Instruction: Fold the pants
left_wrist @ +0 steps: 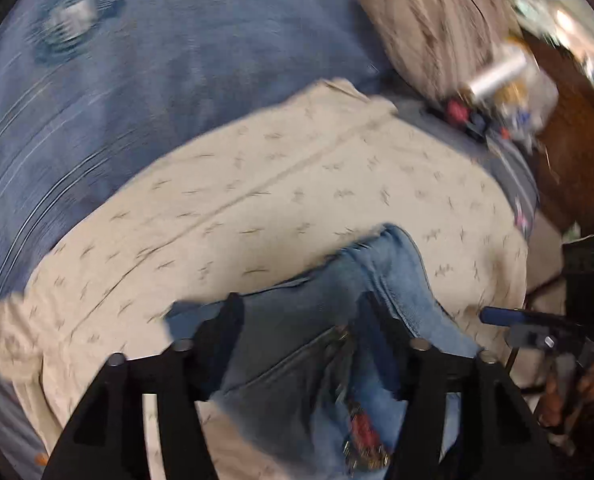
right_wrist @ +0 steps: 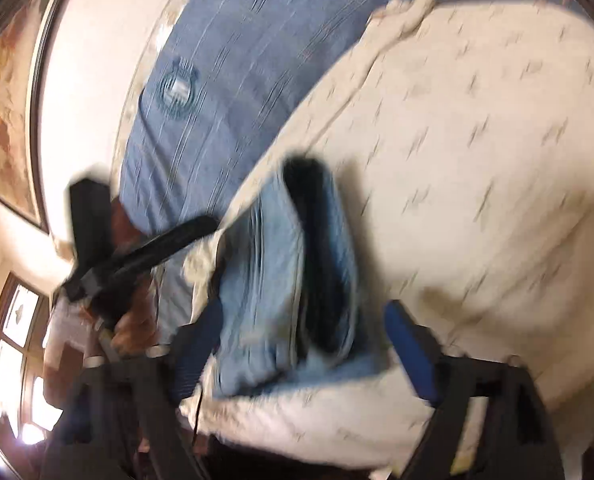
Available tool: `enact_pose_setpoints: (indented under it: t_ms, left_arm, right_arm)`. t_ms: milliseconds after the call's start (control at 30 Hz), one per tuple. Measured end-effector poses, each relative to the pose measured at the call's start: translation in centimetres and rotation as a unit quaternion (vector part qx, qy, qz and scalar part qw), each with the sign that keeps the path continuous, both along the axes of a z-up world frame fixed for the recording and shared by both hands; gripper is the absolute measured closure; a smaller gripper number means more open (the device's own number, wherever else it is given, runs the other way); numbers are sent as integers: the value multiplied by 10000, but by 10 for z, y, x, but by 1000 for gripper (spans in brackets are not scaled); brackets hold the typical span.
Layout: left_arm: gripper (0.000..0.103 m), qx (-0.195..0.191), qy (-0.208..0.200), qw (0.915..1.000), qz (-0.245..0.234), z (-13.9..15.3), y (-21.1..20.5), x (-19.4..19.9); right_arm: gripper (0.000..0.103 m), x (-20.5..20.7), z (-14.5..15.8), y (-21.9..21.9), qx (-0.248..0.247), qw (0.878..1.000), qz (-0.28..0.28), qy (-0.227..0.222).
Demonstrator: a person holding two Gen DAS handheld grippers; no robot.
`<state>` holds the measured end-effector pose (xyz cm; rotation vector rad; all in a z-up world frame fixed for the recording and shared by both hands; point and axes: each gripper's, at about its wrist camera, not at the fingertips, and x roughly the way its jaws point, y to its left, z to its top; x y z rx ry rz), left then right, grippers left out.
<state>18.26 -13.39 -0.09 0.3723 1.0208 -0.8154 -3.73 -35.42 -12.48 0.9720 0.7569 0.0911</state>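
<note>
Light blue jeans [left_wrist: 329, 320] lie bunched on a cream patterned blanket [left_wrist: 257, 184]. My left gripper [left_wrist: 301, 320] has its black fingers wide apart with the denim lying between them, not clamped. In the right wrist view the jeans [right_wrist: 281, 280] form a folded bundle with a dark opening. My right gripper [right_wrist: 301, 328] has its blue-padded fingers spread on either side of the bundle. The left gripper's black body [right_wrist: 145, 256] shows at the left, touching the jeans' edge. Both views are motion-blurred.
A blue striped bedspread [left_wrist: 157, 60] covers the bed beyond the blanket. A striped pillow [left_wrist: 429, 20] and small clutter [left_wrist: 497, 92] sit at the far right. A framed picture [right_wrist: 9, 96] and a window [right_wrist: 13, 360] are on the wall at the left.
</note>
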Motion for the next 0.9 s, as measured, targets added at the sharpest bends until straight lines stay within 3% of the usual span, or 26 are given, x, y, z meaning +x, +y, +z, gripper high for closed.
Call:
enact_pose_setpoints:
  t_ms: [100,200,267,300,367,400,433,500,567,667,767,900]
  left_arm:
    - [27,-287,426,9968,611,-9,51,0]
    - [28,-562,1303,9842,1063,-47,92,-5]
    - [28,-894,2078,9637,1418,-84,111,-4]
    - [27,-1089,2681,9451,1519,-109,117,-2]
    - [27,-1419,3216,9212,1667,-133,122,-3]
    - [30,-1521,3142,9219,1680,-131,123,-3]
    - [36,-1595,2996,9261,1650,-125,123,-5]
    - [43,-1658,2890,9283,1650,-120,126,-6]
    - [52,-1853,2810,9272,1644,-113,136,-6]
    - [54,-2086,2702,9226,1794,-99,155,-3]
    - [55,-2099,2197,9320,1979,-75,174,0]
    - [52,-2251,1594,9356,2202,-37,209,9]
  right_arm:
    - [16,27,-7,-8,-38,9997,210,119]
    - [16,64,-23,-4,-236,9973,604,341]
    - [15,83,-32,3,-377,9945,906,370]
    - [15,84,-29,6,-431,9940,974,227]
    - [22,94,-26,18,-137,9893,1452,76]
    - [25,96,-21,29,-382,9866,1583,97]
    - [30,95,-14,44,-1125,9786,1710,195]
    - [50,97,-12,58,-1835,9651,1811,458]
    - [68,100,-4,52,-1634,9717,1618,547]
    - [69,104,15,59,-1712,9696,1714,348]
    - [69,127,33,81,-1908,9619,1950,185]
    - [69,162,52,100,-1884,9606,2020,-296]
